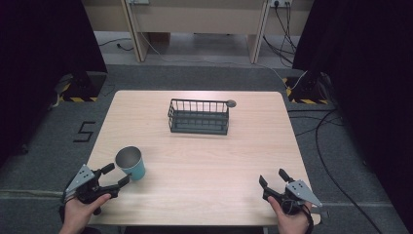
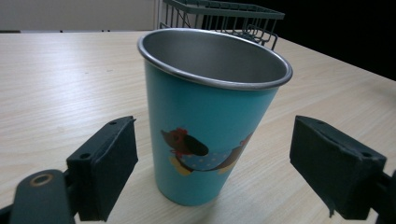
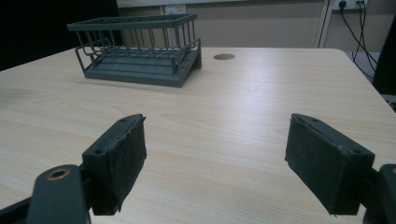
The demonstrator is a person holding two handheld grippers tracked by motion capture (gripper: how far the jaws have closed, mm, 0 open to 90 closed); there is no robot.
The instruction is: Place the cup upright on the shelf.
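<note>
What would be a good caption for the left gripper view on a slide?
Open left gripper flanks an upright turquoise metal cup on the wooden table, jaws not touching.

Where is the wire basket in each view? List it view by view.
High view: wire basket at the table's middle, toward the far edge.
Left gripper view: top edge, behind the teal cup.
Right gripper view: upper left.
Shared landmark: round disc beside its corner, high and right gripper views.

Setting was a lab recording bay: black curtains (image 1: 44,58), floor hazard tape (image 1: 80,99), trailing cables (image 1: 331,161), wooden table (image 1: 204,195).
</note>
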